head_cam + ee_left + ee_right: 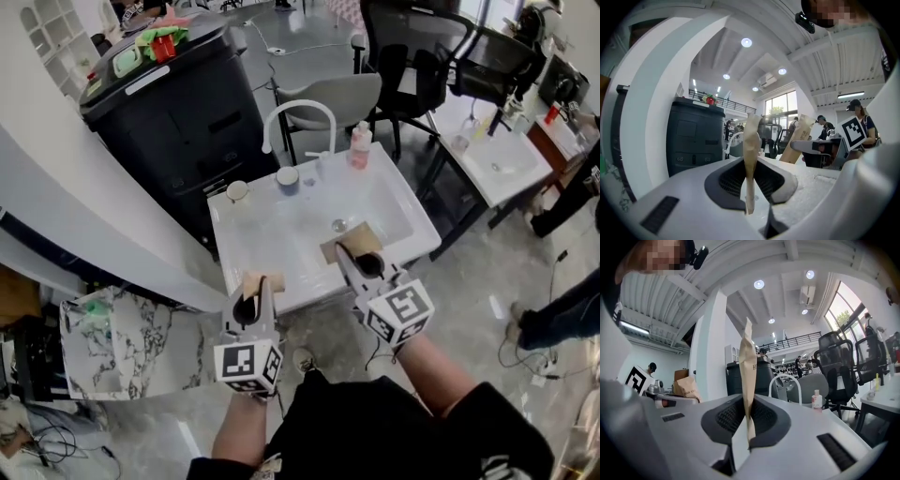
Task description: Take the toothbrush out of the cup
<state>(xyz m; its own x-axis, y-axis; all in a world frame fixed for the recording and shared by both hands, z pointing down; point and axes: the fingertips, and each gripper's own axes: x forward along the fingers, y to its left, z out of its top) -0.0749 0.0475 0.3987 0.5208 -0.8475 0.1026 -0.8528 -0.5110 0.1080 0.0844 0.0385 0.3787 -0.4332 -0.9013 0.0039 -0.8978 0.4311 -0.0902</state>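
Both jaws pinch brown paper (pixel 751 140) — left gripper (pixel 255 291) and right gripper (pixel 353 255) (by the sink (pixel 412 232)).

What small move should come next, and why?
Probably lay the brown paper held by the right gripper down on the sink: the left gripper is shut on its own paper too, so neither is free for the cups at the back.

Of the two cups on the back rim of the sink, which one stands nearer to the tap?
The blue cup, right beside the foot of the white arched tap. The pale cup stands further left, toward the corner of the sink.
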